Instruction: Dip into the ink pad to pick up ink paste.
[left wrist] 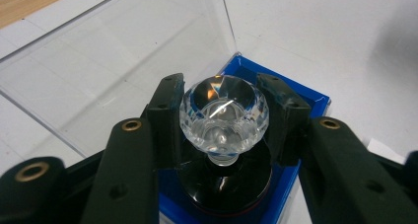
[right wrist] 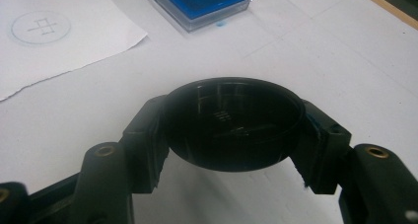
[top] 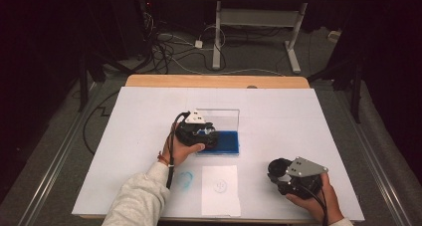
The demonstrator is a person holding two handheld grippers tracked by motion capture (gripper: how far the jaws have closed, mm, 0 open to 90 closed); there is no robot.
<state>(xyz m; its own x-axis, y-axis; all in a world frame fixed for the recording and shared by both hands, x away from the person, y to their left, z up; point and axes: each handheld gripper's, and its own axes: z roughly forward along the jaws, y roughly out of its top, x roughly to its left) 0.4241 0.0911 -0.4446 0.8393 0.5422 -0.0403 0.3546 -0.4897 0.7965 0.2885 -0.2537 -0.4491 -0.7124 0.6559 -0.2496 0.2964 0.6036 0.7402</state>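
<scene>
Stamp with crystal knob (left wrist: 224, 113) clamped in left gripper (left wrist: 224, 120), pressed down on blue ink pad (left wrist: 300, 98).

Nearest the left gripper view's lens: black jaws closed narrow on the faceted clear knob, pads tight on both sides, black round stamp body (left wrist: 224, 179) below resting on the blue pad inside its clear case, hinged lid (left wrist: 113, 61) standing open behind. In the high view, same grip at table centre (top: 199, 131), case (top: 219, 141) just beside the hand. Right gripper (right wrist: 231, 130) near the table's front right edge (top: 286, 173), closed on a black round cap (right wrist: 231, 123), held off to the side, well apart from the pad. Paper sheet with a printed circle (top: 219, 186) lying between the two hands at the front. Inking step judged in hand; next calls for a straight lift off the pad, then a carry to the printed circle and a level press, knob grip kept firm against slip on smooth facets.
</scene>
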